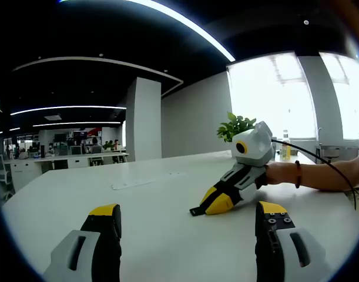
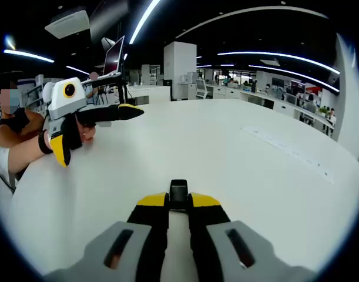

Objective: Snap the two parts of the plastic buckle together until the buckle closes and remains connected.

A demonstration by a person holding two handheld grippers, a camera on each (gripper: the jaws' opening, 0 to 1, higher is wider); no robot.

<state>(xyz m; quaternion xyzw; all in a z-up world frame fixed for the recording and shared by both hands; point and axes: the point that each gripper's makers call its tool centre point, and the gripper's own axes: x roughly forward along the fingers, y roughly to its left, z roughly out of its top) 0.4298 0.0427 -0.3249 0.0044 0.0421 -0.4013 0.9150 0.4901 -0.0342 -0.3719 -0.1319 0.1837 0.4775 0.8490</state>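
A small black buckle part (image 2: 178,191) sticks out from between the yellow tips of my right gripper (image 2: 178,201), which is shut on it low over the white table (image 2: 226,153). In the left gripper view the same right gripper (image 1: 219,202) comes in from the right, held by a hand (image 1: 279,173), with the black buckle part (image 1: 196,210) at its tip touching the table (image 1: 144,217). My left gripper (image 1: 188,211) stands wide open above the table, nothing between its jaws. The left gripper (image 2: 97,132) also appears at the far left of the right gripper view, open.
A thin white strip (image 1: 132,184) lies flat on the table, also seen as the strip (image 2: 291,150) at right. A green plant (image 1: 235,126) and a bottle (image 1: 285,147) stand by the window. A screen on a stand (image 2: 113,56) rises behind the seated person.
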